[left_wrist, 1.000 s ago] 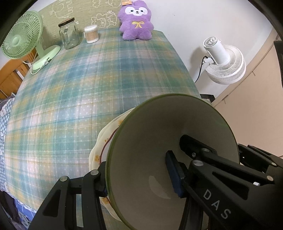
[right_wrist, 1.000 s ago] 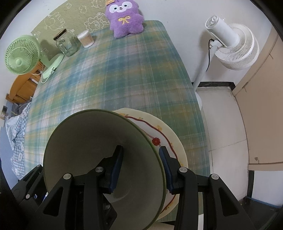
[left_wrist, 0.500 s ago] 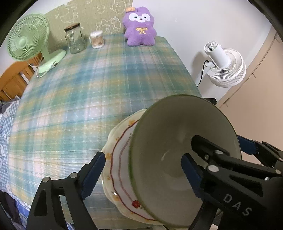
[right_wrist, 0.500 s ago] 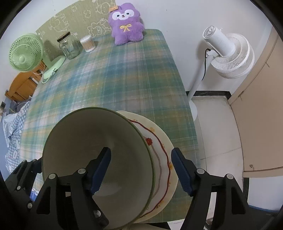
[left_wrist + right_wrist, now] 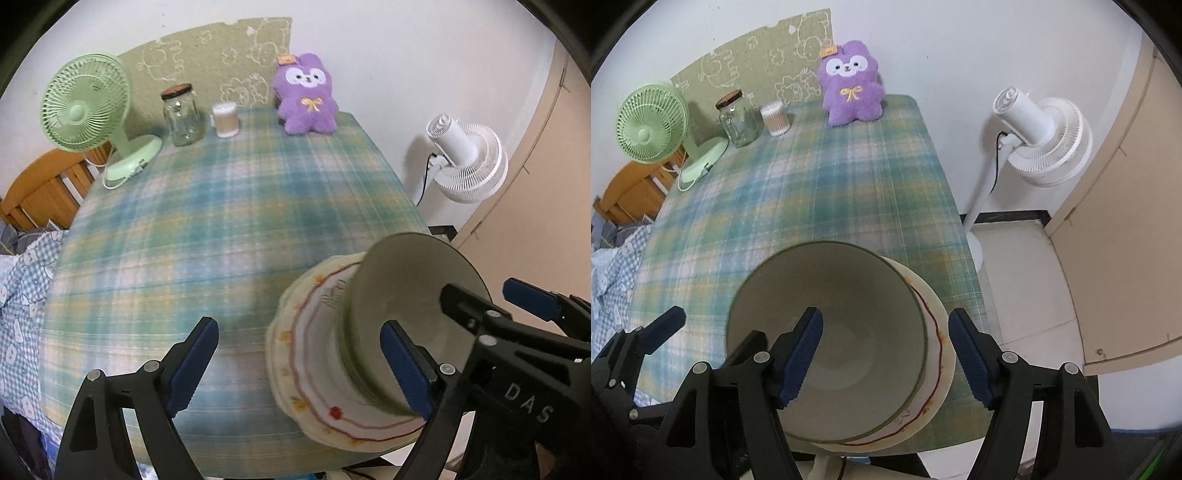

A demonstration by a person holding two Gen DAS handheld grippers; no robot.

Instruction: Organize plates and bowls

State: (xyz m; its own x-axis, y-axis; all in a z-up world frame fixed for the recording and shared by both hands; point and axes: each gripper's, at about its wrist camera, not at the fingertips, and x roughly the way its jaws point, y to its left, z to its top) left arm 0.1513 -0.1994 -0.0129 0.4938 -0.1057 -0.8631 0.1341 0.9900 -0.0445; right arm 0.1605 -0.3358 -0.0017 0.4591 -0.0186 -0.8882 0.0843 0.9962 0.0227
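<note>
A pale bowl with a green rim sits on a cream plate with a red line and small flowers, at the near right corner of the plaid table. My left gripper hovers open above the plate, straddling the bowl's left wall; its pads touch nothing. My right gripper is open too, one finger over the bowl's inside and the other past the plate's right edge. Each gripper shows at the edge of the other's view.
At the table's far end stand a green desk fan, a glass jar, a cotton swab tub and a purple plush. A white floor fan and a door stand right; a wooden chair left.
Both grippers let go of the bowl's rim, opened wide and rose back from it. The bowl stays on the plate.
</note>
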